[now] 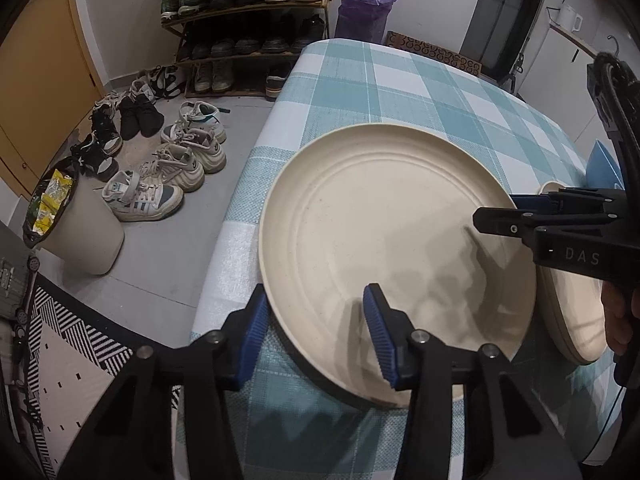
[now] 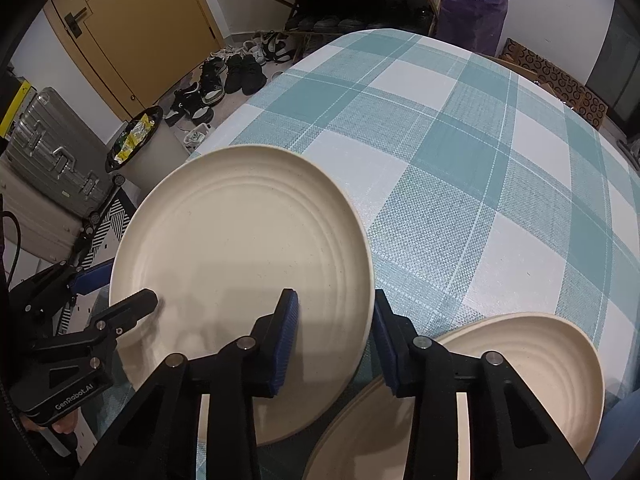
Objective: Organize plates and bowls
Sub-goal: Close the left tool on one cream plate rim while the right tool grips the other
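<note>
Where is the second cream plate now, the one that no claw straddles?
In the right wrist view the second plate lies at the lower right on the checked tablecloth, just right of the large plate, partly behind the right claw.

White walls, grey floor (image 1: 168, 264), yellow-brown door (image 2: 136, 28), loaded shoe rack (image 1: 244, 28) with loose sneakers (image 1: 176, 168) in front, purple bag (image 1: 364, 8), white trash bin (image 1: 80, 232), silver suitcase (image 2: 52, 152), teal-and-white checked tablecloth (image 2: 460, 152) over the table.
</note>
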`<state>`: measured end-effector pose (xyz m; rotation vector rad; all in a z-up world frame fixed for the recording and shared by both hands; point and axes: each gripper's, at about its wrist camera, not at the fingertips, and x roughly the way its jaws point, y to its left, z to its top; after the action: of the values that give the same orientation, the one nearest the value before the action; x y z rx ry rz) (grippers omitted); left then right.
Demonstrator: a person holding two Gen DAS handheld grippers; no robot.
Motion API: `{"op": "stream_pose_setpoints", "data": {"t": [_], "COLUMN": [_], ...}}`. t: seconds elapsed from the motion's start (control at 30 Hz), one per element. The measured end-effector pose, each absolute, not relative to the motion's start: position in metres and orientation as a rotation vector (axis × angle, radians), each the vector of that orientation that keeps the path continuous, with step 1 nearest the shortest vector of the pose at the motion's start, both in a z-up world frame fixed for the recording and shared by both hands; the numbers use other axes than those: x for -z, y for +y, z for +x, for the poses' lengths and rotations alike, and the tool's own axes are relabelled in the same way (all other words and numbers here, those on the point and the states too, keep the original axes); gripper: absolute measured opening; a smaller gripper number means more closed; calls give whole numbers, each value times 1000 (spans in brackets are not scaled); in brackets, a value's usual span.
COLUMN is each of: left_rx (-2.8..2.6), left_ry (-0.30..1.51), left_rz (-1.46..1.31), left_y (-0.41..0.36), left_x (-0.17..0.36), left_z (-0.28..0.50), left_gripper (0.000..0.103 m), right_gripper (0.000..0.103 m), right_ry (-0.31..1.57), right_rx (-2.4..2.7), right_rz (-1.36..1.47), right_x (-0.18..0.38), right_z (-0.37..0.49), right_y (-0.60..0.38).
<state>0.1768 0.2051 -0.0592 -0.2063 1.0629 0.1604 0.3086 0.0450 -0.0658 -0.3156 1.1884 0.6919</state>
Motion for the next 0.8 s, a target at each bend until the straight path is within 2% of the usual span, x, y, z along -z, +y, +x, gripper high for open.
{"op": "stream_pose_setpoints", "data": {"t": [0.2, 0.43, 0.8], "left_rx": [-166, -172, -189], "left_ry": [1063, 1061, 1039], "left_rz": [-212, -209, -212], "left_y": [209, 211, 216], "left_x": [59, 59, 49], "left_z": [174, 172, 166], "left_gripper": [33, 31, 30], "right_gripper": [28, 22, 20], "right_ry": [1179, 1174, 1165], "right_rx": [-676, -665, -671], "right_rz": [-319, -318, -317], "right_x": [65, 65, 59], "right_z": [308, 308, 305], "right_y": [43, 40, 44]}}
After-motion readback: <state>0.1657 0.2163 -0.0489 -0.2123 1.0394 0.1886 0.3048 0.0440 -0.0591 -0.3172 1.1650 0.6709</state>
